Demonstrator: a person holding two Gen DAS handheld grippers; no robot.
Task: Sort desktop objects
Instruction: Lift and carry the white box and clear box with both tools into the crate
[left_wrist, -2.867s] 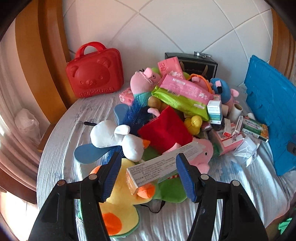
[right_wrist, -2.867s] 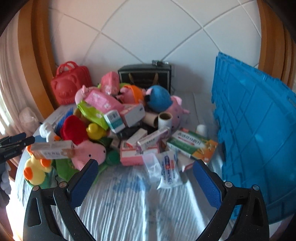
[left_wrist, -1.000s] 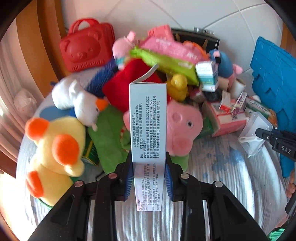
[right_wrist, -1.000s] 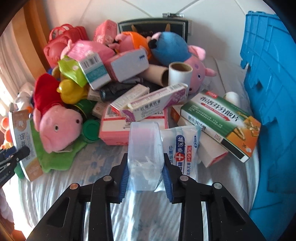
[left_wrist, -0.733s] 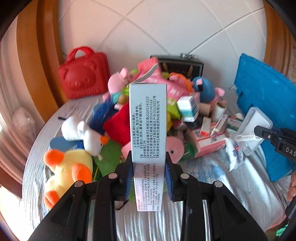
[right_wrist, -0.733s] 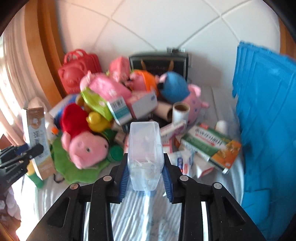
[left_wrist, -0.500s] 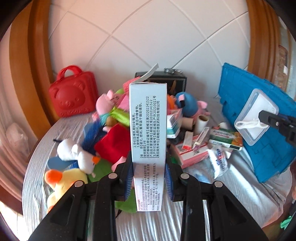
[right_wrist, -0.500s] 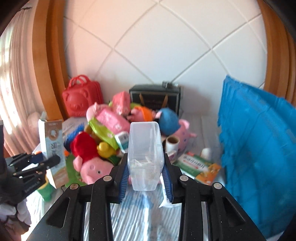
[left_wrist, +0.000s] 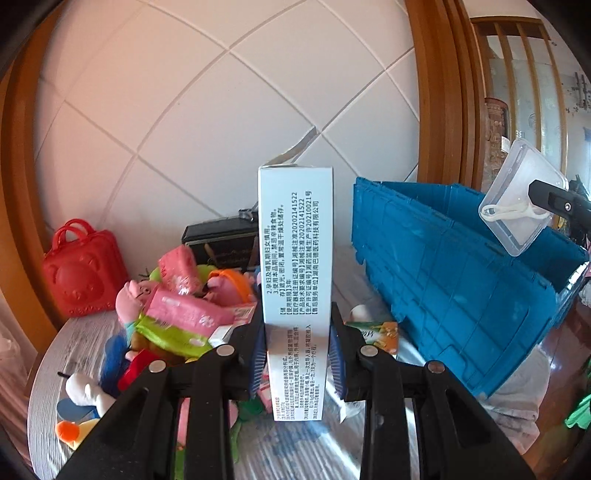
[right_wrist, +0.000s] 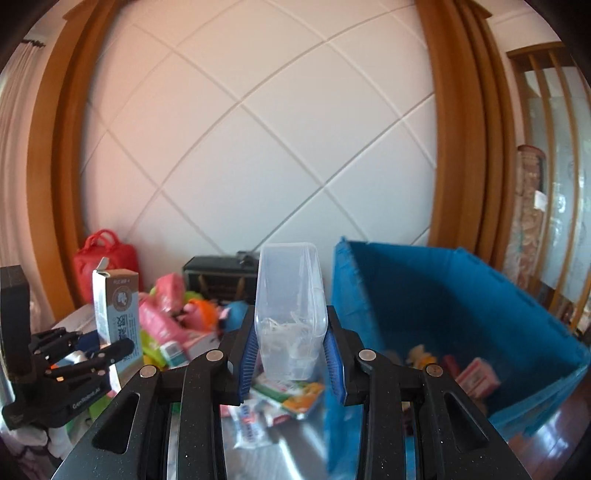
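A tall white cardboard medicine box (left_wrist: 295, 266) printed with dark text is being held upright above the cluttered surface (left_wrist: 66, 343), clamped between the blue pads of the left tongs (left_wrist: 297, 354). A clear rectangular plastic container (right_wrist: 290, 314) with small white pieces inside is being gripped by the right tongs (right_wrist: 291, 354), raised just beside the open blue plastic crate (right_wrist: 461, 317). A heap of plush toys and packets (left_wrist: 184, 314) is being left on the surface, with a red bear-faced case (left_wrist: 83, 273) standing against the tiled wall.
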